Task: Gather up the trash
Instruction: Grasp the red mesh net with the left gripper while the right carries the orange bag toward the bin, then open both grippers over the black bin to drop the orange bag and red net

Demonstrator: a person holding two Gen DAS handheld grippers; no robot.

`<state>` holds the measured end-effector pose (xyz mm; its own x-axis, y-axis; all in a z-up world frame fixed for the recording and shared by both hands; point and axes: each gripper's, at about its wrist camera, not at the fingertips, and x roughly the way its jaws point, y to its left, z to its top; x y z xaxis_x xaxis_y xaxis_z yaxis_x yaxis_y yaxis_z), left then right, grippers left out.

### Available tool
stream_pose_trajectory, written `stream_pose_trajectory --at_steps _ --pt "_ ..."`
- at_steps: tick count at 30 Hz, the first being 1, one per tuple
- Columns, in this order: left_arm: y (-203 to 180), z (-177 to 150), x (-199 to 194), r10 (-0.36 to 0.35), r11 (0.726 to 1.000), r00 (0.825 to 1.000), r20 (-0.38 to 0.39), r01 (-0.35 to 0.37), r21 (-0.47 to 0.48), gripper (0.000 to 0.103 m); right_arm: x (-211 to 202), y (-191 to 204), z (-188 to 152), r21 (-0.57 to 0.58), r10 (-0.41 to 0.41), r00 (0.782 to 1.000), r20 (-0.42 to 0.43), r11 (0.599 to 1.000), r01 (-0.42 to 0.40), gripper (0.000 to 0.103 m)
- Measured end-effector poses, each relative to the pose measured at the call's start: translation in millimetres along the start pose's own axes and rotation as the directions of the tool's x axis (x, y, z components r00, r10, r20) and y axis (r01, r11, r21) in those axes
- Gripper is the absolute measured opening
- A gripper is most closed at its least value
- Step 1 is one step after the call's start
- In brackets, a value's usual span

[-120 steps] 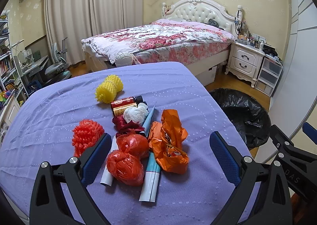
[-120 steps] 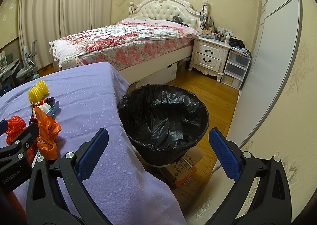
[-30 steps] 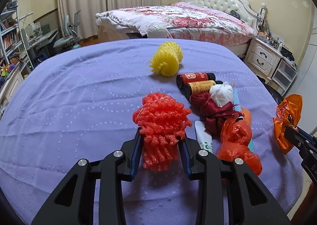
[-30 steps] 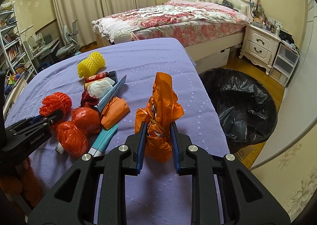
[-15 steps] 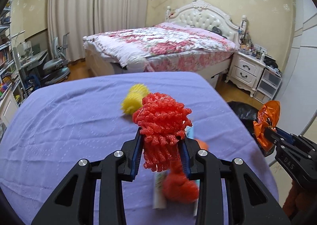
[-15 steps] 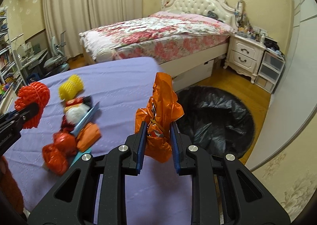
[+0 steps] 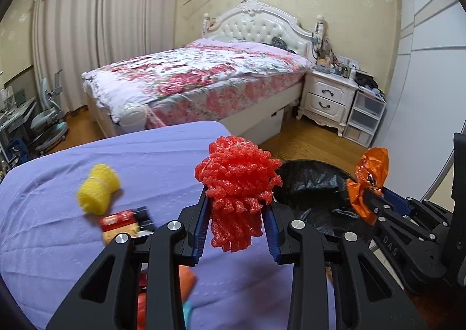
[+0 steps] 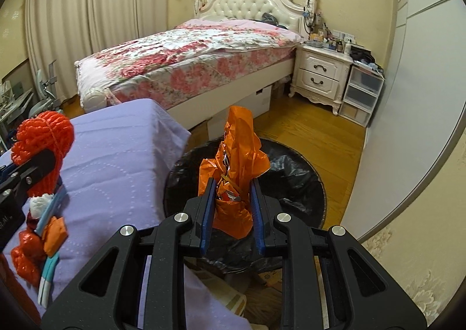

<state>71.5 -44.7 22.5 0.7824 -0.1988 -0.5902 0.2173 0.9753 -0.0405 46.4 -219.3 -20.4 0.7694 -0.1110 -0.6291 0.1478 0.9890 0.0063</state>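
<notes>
My left gripper (image 7: 237,207) is shut on a red foam net (image 7: 237,181) and holds it in the air above the right part of the purple table (image 7: 145,161). My right gripper (image 8: 232,202) is shut on an orange plastic bag (image 8: 237,161) and holds it over the black-lined bin (image 8: 291,178). In the left wrist view the orange bag (image 7: 370,173) and the right gripper (image 7: 361,199) hang over the bin (image 7: 311,187). In the right wrist view the red net (image 8: 43,138) is at the left, above the table (image 8: 122,161).
On the table lie a yellow foam net (image 7: 97,189), a red-and-gold can (image 7: 122,221), and, in the right wrist view, red bags (image 8: 26,251), an orange packet (image 8: 55,234), a white wad and a blue tube. A bed (image 8: 189,62) and nightstand (image 8: 320,74) stand behind.
Both grippers have swung right with their loads. The orange bag went from above the table edge to over the bin. The red net was lifted off the table and carried toward the bin.
</notes>
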Motion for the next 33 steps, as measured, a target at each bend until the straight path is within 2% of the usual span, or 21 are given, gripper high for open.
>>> stream_pose_trajectory --at_steps 15,25,29,33 --pt "-51.2 5.8 67.2 -0.011 0.996 0.997 -0.079 0.018 0.082 0.034 41.8 -26.9 7.7 0.063 -0.016 0.998 -0.054 0.998 0.02 0.023" --pt "-60.9 5.0 92.6 0.01 0.995 0.993 -0.117 0.001 0.101 0.034 61.5 -40.9 8.2 0.091 -0.024 0.996 -0.083 0.995 0.032 0.023" --pt "-60.5 4.1 97.4 0.024 0.995 0.992 -0.125 -0.012 0.098 0.042 63.0 -43.5 7.7 0.098 -0.031 0.997 -0.078 0.994 0.039 0.025" --pt "-58.8 2.8 95.4 0.031 0.996 0.993 -0.117 -0.021 0.085 0.065 62.8 -43.1 9.4 0.101 -0.049 0.997 -0.067 0.993 0.056 0.037"
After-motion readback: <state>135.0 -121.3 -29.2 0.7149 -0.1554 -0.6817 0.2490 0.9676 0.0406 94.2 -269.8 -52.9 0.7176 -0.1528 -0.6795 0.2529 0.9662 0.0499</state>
